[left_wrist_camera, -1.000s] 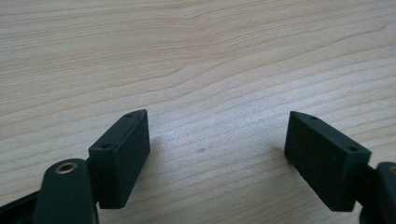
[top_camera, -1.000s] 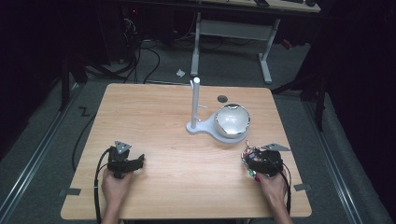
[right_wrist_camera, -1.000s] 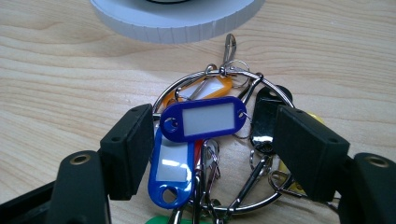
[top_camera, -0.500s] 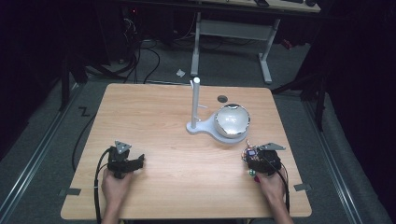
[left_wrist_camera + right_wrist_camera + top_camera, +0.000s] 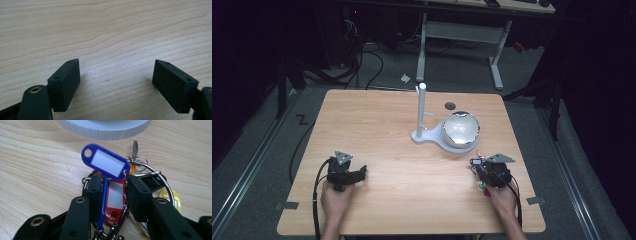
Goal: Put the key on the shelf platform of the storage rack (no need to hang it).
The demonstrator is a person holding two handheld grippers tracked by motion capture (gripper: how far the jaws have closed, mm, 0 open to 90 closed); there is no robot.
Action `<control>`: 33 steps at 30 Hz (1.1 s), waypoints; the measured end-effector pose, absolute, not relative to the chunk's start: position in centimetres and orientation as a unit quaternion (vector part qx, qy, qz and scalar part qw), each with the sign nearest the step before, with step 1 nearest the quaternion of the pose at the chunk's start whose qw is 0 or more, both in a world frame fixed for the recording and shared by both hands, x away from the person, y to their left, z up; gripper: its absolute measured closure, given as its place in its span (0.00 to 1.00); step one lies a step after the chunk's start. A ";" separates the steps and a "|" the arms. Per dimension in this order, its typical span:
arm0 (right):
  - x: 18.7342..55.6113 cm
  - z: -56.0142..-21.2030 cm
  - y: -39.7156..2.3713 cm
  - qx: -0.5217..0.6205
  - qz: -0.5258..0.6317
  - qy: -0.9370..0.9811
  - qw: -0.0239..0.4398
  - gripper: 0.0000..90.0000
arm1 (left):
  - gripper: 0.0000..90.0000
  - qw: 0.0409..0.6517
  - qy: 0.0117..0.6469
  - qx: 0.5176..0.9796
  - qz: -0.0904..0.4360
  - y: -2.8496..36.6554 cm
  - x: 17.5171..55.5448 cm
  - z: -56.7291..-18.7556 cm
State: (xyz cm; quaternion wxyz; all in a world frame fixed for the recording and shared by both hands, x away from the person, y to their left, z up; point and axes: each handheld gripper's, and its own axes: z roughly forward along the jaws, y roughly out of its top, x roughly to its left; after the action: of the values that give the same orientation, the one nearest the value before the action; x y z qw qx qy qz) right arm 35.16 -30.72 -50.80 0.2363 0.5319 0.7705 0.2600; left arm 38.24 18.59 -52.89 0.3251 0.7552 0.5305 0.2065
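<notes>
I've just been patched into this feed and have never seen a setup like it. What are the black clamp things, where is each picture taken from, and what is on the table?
There is no robot here: a person holds a hand-operated gripper in each hand. The high view looks down on a wooden table, with the left gripper and the right gripper near its front edge. The other two pictures come from cameras riding on those grippers, looking along their black jaws.

The left gripper is open, with bare wood between its jaws. The right gripper is shut on a bunch of key tags: blue, red and yellow tags on metal rings.

On the table stands a white stand with an upright post, and a shiny round bowl rests on its base.
</notes>
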 end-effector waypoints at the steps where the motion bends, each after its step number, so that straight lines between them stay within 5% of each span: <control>1: 35.2 -50.8 -30.8 0.533 0.262 0.770 0.234 0.73 | 0.25 0.325 0.530 0.755 0.207 18.6 38.2 -52.9; 8: 35.2 -50.8 -31.0 0.529 0.270 0.771 0.230 0.74 | 0.25 0.325 0.530 0.755 0.207 18.6 38.2 -52.9; 10: 34.9 -50.4 -31.2 0.521 0.290 0.765 0.243 0.93 | 0.25 0.325 0.530 0.755 0.206 18.6 38.2 -52.9; 33: 34.3 -47.4 -32.5 0.507 0.324 0.756 0.257 0.95 | 0.25 0.325 0.530 0.755 0.206 18.6 38.2 -52.9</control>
State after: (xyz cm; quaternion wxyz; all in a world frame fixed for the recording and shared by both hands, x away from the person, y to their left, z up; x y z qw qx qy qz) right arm 34.28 -32.54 -47.35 0.2571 0.5074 0.7560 0.3238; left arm 38.24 18.59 -52.89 0.3251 0.7554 0.5302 0.2062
